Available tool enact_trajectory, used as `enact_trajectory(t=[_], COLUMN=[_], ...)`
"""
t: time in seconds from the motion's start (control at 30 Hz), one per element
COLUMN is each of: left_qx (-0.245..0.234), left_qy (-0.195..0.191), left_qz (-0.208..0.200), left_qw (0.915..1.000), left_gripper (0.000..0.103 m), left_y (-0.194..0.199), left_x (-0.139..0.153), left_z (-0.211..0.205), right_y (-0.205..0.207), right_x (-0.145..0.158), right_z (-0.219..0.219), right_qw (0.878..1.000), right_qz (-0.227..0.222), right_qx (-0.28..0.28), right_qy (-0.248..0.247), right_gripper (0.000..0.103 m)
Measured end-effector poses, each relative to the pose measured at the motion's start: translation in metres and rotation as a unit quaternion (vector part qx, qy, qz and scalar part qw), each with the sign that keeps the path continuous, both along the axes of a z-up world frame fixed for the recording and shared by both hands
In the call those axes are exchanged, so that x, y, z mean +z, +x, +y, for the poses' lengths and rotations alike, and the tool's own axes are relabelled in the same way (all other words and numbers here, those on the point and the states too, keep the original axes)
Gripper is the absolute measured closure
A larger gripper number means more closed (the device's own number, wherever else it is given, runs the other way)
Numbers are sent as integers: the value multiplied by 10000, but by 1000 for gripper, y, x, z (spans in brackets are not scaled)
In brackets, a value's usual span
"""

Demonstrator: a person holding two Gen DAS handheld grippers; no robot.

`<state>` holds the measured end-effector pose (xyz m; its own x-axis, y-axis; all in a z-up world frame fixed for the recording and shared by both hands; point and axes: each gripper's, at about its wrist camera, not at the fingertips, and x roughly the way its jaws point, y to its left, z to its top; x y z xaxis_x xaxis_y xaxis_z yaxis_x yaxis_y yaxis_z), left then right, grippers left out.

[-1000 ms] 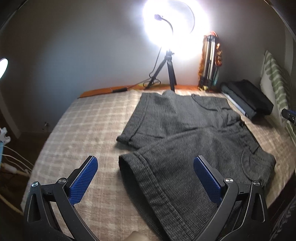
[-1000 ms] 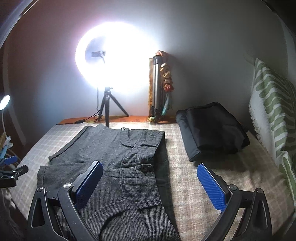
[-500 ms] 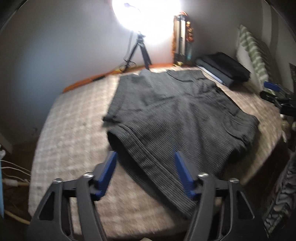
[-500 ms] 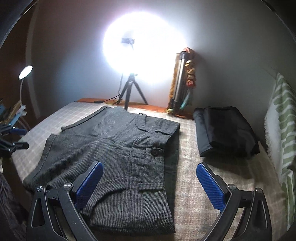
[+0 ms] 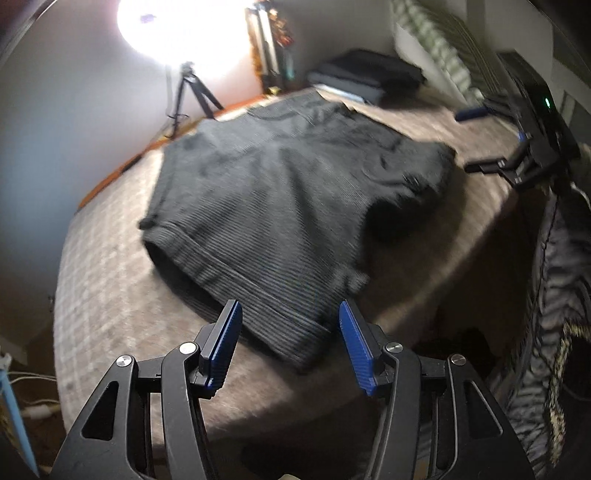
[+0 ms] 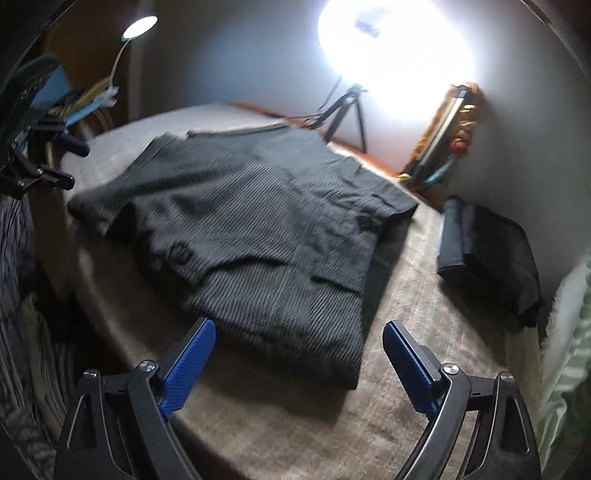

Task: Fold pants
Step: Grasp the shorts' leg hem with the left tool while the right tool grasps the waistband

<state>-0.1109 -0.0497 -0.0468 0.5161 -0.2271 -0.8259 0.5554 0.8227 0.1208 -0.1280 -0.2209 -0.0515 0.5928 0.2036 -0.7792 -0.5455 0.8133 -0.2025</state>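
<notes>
Dark grey shorts point(image 5: 280, 192) lie flat on the plaid bed cover point(image 5: 110, 288), both legs spread out. My left gripper point(image 5: 290, 332) is open and empty, its blue pads either side of the near leg's hem. In the right wrist view the shorts point(image 6: 258, 229) show their waistband end and buttoned pockets. My right gripper point(image 6: 299, 350) is open and empty, just short of the waistband's near corner. It also shows in the left wrist view point(image 5: 524, 162) at the far right.
A folded black garment point(image 6: 487, 258) lies on the bed's right side beside a green-striped pillow point(image 6: 569, 369). A bright ring light on a tripod point(image 6: 351, 107) stands at the far wall. A desk lamp point(image 6: 136, 29) and clutter sit far left.
Both grippers have drawn back and swung outward toward the bed's near edge. The left gripper's jaws have narrowed. The shorts have not moved.
</notes>
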Motion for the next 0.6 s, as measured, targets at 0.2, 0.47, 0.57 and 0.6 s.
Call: enact_trajectory(t=[0.2,0.47,0.57,0.6], left_qx=[-374,-183,-347,-431], left_qy=[705,951,935,956], left_qz=[-107,-235,-257,-293], left_qw=[9968,9950,9947,9941], left_gripper=[43,49,72,77], left_y=[-12,9,7,3], left_x=[-27,-36,-35,-34], left_z=[-20,-11,-16,-18], right_y=[-5,3,3,3], right_x=[-15,-37,-42,-45], right_z=[15,17,18,20], right_qw=[9979,9942,9933,9922], right_qz=[106,80,15,-13], right_qx=[505,566,536,526], right_qy=[-394,-916,-1021,-1126], right_gripper=[10,14,21,29])
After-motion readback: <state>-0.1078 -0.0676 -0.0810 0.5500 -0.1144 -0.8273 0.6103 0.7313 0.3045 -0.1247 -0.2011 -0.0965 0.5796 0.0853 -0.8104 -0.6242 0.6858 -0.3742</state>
